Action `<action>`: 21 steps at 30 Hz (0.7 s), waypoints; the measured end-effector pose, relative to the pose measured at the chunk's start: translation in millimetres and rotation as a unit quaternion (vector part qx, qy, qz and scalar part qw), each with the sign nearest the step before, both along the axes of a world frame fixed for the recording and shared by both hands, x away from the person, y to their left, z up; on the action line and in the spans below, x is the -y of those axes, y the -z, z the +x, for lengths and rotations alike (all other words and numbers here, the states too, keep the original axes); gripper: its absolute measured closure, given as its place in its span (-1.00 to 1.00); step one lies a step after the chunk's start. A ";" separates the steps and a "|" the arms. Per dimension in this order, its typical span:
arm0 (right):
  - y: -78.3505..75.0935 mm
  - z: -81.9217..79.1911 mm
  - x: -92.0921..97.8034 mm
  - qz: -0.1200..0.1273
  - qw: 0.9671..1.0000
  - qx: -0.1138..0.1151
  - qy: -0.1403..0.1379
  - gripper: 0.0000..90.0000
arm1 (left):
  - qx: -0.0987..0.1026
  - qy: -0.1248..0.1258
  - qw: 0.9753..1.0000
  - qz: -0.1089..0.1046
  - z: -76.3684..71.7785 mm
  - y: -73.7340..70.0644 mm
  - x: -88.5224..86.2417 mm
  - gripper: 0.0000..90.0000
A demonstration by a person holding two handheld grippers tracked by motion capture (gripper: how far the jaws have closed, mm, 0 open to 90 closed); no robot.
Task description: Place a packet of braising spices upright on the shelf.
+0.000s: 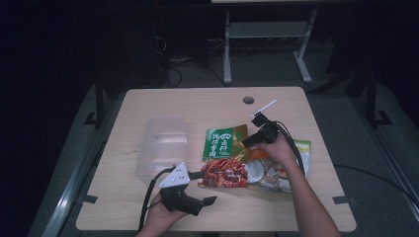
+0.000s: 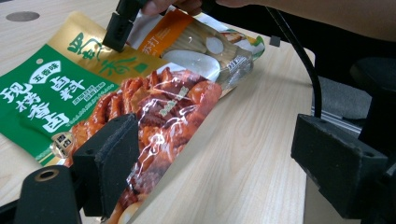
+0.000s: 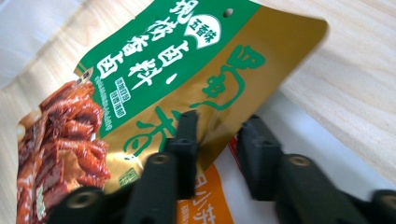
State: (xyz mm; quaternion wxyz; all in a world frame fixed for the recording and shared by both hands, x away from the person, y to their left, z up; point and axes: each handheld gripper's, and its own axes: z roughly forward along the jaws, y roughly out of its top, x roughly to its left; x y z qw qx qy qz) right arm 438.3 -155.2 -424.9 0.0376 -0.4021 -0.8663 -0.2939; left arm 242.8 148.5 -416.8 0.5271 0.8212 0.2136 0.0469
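On the desk [image 1: 148, 197], green-and-gold spice packet [image 1: 225, 143] lying atop a second snack packet [image 1: 281, 173], its upper edge between the parted jaws of the right gripper [image 3: 217, 140]; left gripper [image 2: 210, 154], jaws apart, nearer its lower corner.

My table [image 1: 148, 207]: pale wood, rounded corners, round cable hole [image 1: 248, 100] near far edge. Clear plastic tub [image 1: 163, 145] sits left of centre, straight on wood. Green-and-gold spice packet [image 1: 225, 155] lies mid-table, red meat picture at near end. Second packet [image 1: 284, 173], orange and white, lies right of it, partly under its edge. Near edge bare wood in front of me.
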 end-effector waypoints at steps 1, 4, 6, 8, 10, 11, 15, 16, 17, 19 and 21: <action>-0.6 -0.6 -0.2 0.003 1.000 0.003 -0.002 0.84 | -0.003 -0.002 1.000 -0.005 0.1 0.0 -0.1 -0.67; -2.2 -1.3 0.3 0.015 1.000 0.003 -0.010 0.98 | -0.004 -0.003 1.000 -0.004 0.8 -0.4 -1.2 -0.67; -5.0 -3.5 2.2 0.035 0.999 0.009 -0.012 1.00 | -0.009 -0.005 1.000 -0.006 1.7 -0.6 -2.0 -0.67; -6.6 -5.3 3.2 0.044 0.999 0.016 -0.016 1.00 | -0.010 -0.003 1.000 -0.006 2.1 -1.6 -2.7 -0.67; -9.3 -8.2 2.7 0.045 0.998 0.025 -0.022 1.00 | -0.005 -0.004 1.000 -0.003 2.1 -1.9 -2.4 -0.66; -12.3 -10.7 2.3 0.046 0.998 0.034 -0.026 1.00 | -0.006 -0.005 1.000 -0.004 2.4 -1.8 -2.4 -0.66; -26.2 -21.8 1.8 0.061 0.996 0.060 -0.034 1.00 | -0.017 -0.013 1.000 -0.017 4.3 -3.2 -2.0 -0.65; -29.9 -25.5 1.4 0.065 0.995 0.066 -0.036 1.00 | -0.015 -0.015 1.000 -0.014 4.7 -4.0 -2.2 -0.65; -29.9 -25.5 1.4 0.065 0.995 0.066 -0.036 1.00 | -0.015 -0.015 1.000 -0.014 4.7 -4.0 -2.2 -0.65; -36.7 -33.1 1.6 0.070 0.993 0.087 -0.045 1.00 | -0.011 -0.023 1.000 -0.013 5.3 -5.6 -1.8 -0.65; -42.5 -41.4 2.9 0.074 0.991 0.102 -0.051 1.00 | -0.012 -0.028 0.999 -0.013 6.6 -7.0 -0.7 -0.65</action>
